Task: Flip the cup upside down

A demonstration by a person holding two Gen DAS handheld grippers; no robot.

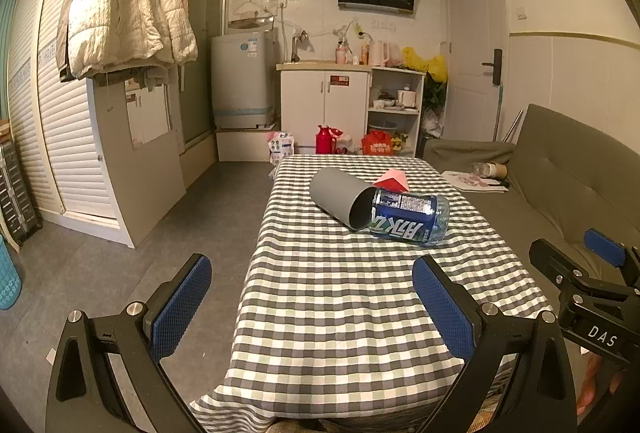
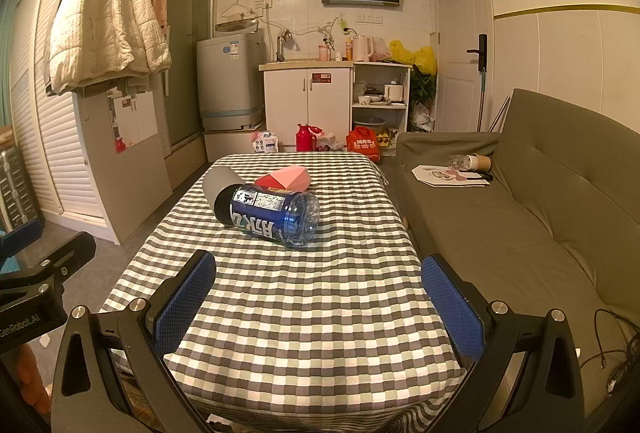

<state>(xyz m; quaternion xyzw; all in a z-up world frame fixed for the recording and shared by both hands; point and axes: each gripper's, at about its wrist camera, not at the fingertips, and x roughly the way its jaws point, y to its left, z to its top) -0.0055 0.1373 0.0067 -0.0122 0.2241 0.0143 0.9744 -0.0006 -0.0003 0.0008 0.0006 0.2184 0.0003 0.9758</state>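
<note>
A grey cup [image 1: 340,199] lies on its side on the checkered table [image 1: 340,305], its open mouth toward me and against a blue-labelled plastic bottle [image 1: 412,219] that also lies on its side. In the right wrist view the cup [image 2: 220,189] lies left of the bottle [image 2: 276,219]. My left gripper [image 1: 312,305] is open and empty over the table's near left edge, well short of the cup. My right gripper [image 2: 320,309] is open and empty over the near end of the table. Each gripper shows at the edge of the other's view.
A pink and red folded paper shape [image 2: 286,179] sits just behind the bottle. A grey sofa [image 2: 520,217] with papers and a paper cup runs along the table's right side. Floor lies to the left. Kitchen cabinets [image 2: 308,105] stand beyond the far end.
</note>
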